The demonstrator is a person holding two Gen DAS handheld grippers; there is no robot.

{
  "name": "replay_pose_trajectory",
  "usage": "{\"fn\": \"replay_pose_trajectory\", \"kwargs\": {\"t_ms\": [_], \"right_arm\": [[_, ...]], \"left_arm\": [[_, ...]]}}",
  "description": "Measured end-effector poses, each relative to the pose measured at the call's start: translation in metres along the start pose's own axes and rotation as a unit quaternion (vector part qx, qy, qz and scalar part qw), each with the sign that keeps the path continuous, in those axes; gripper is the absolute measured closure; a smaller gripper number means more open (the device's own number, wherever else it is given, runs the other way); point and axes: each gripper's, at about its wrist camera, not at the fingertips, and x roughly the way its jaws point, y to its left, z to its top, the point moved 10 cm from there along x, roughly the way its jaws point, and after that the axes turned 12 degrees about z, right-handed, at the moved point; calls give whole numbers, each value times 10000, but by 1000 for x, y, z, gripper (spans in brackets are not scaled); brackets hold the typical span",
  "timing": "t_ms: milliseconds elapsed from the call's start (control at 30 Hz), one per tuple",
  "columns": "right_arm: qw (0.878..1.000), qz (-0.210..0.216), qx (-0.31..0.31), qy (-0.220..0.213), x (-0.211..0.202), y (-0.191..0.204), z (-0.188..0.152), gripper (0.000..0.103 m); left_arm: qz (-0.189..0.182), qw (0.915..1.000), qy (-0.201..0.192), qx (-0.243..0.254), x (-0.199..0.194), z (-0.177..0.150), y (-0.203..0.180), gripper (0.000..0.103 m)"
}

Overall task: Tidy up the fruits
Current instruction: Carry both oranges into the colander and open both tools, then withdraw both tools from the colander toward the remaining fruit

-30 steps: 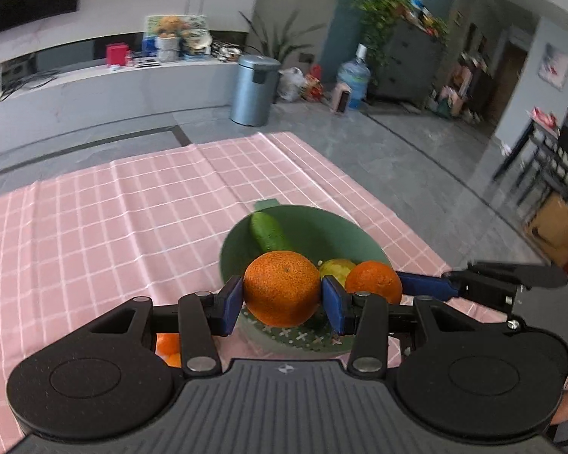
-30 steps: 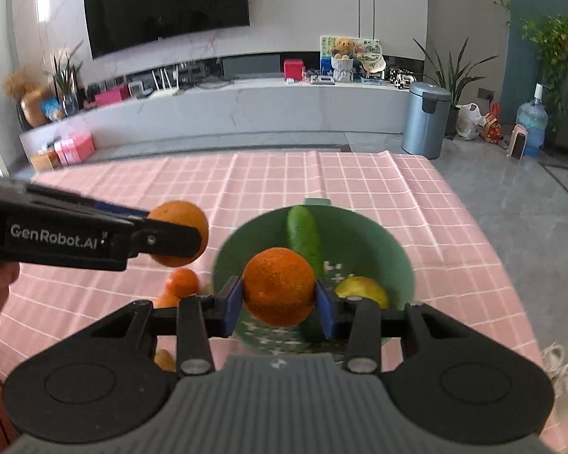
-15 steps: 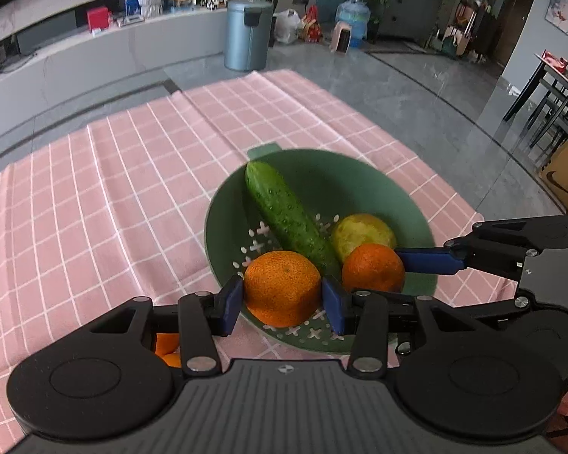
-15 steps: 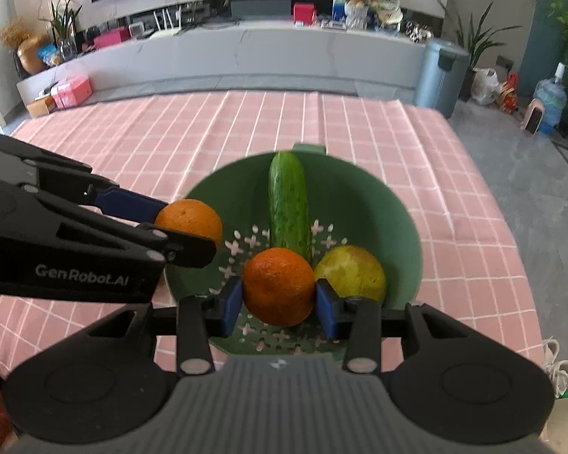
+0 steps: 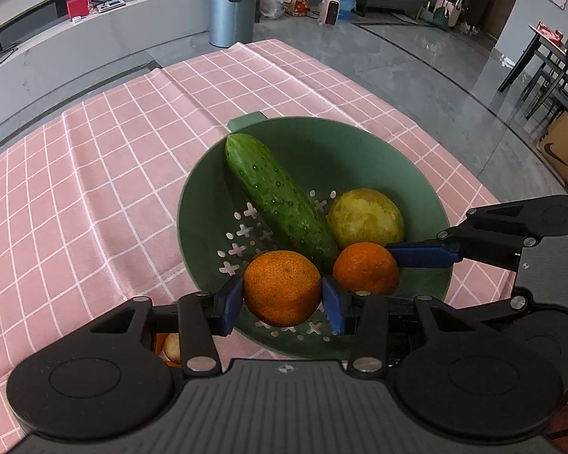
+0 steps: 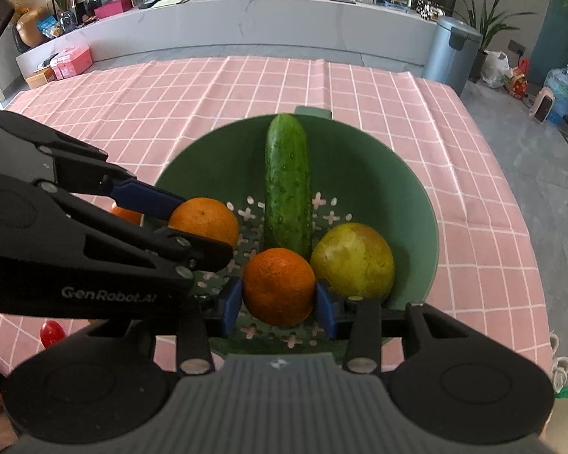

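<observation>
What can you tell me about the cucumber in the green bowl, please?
The cucumber is dark green, glossy and covered with small bumps, whole and uncut. It lies lengthwise in the green bowl, one end up on the far wall near the rim tab, the other down by the cross-shaped drain holes. Beside its lower end sits a yellow-green fruit. The orange held in the right tongs sits at that lower end; contact is unclear.

Your left gripper (image 5: pixel 283 302) clamps an orange (image 5: pixel 282 286) over the green bowl's (image 5: pixel 363 140) near rim. Inside lie a cucumber (image 5: pixel 276 196) and a yellow fruit (image 5: pixel 364 218). The right gripper (image 5: pixel 392 261) holds a second orange (image 5: pixel 365 268) beside yours.
</observation>
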Motion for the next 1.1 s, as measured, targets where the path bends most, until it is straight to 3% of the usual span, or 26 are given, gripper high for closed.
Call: {"fn": "replay_pose_trajectory", "kwargs": {"t_ms": [200,600,700,1100], "right_arm": [[9999,-4,54,97,2,-2,-7,64],[9998,-187,-82,-23,-11,-1,-4,62],[9992,-297,-175,-190,-22,2,-2,55],[9916,-473,236,-1183,-65,27,-5,49]], "left_arm": [[21,10000,46,66,1,-2,-6,51],[-65,9999,-8,-128,-8,1,-3,38],[6,9995,-253,-191,-23,4,-2,38],[471,9932,-1006,-354,-88,-3,18,38]]}}
